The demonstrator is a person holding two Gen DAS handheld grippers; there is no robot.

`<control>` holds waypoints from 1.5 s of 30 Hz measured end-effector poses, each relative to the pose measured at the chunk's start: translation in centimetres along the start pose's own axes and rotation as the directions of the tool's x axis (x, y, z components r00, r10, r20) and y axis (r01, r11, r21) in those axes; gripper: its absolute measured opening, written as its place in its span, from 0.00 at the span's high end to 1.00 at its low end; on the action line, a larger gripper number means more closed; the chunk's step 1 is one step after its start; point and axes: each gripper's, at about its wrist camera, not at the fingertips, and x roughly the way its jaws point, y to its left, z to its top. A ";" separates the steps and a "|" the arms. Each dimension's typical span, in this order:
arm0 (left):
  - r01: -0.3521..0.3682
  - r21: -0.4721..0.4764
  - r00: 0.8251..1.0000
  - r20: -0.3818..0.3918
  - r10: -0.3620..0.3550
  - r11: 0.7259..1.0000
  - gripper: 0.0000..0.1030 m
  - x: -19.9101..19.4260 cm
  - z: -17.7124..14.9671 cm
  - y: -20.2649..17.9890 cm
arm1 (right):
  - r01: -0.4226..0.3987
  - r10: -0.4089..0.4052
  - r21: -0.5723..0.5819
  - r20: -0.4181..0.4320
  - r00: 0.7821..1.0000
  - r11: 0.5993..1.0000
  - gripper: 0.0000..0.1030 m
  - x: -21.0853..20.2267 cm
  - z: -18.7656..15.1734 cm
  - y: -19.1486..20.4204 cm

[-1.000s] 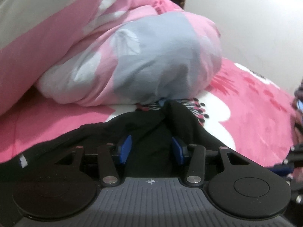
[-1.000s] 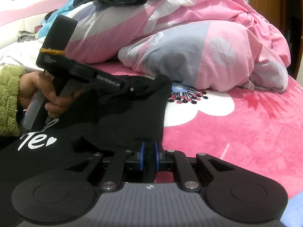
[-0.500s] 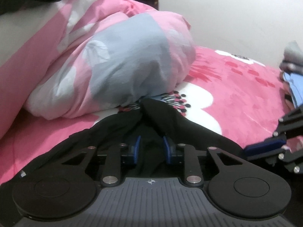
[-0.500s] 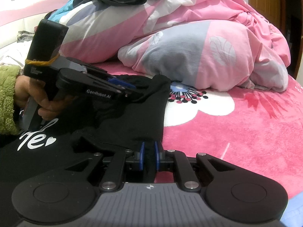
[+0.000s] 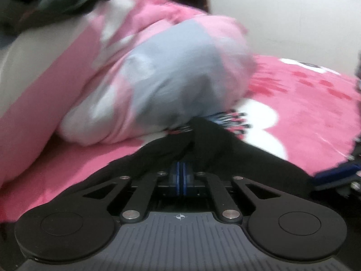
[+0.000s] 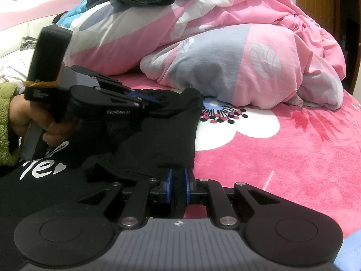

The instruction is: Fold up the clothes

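Since the earlier frame the left gripper (image 5: 181, 181) has drawn its jaws from wide apart to fully together, and its blue pads now clench a fold at the far corner of the black garment (image 6: 158, 140); the left view has also rolled and is blurred. The right gripper (image 6: 177, 186) has not changed: its pads stand narrowly apart, clamped on the near edge of the same garment. The garment lies flat on the pink bedspread (image 6: 282, 158), its far corner just short of the rumpled duvet (image 6: 237, 63). Risk one: the left pinch appears to take only a thin ridge of cloth, so a brisk lift may pull it free. Risk two: unequal travel of the two grippers would skew the fold line. Risk three: the raised corner could drag against the duvet and bunch.
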 end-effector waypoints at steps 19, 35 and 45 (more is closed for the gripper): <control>0.120 -0.194 0.993 0.035 -0.115 0.974 0.88 2.6 2.6 -0.9 | 0.007 -0.007 -0.014 -0.005 1.000 1.000 0.88 0.0 -0.1 0.2; 0.082 -0.412 0.996 0.075 -0.056 0.908 0.75 -8.6 2.2 3.9 | -0.011 0.009 0.117 0.013 1.000 0.993 0.87 -1.5 0.7 -1.6; 0.218 0.121 0.974 -0.086 -0.209 0.968 0.75 -10.0 -4.2 -7.9 | 0.026 -0.016 0.123 -0.080 0.997 0.992 0.87 -3.5 -0.2 -0.8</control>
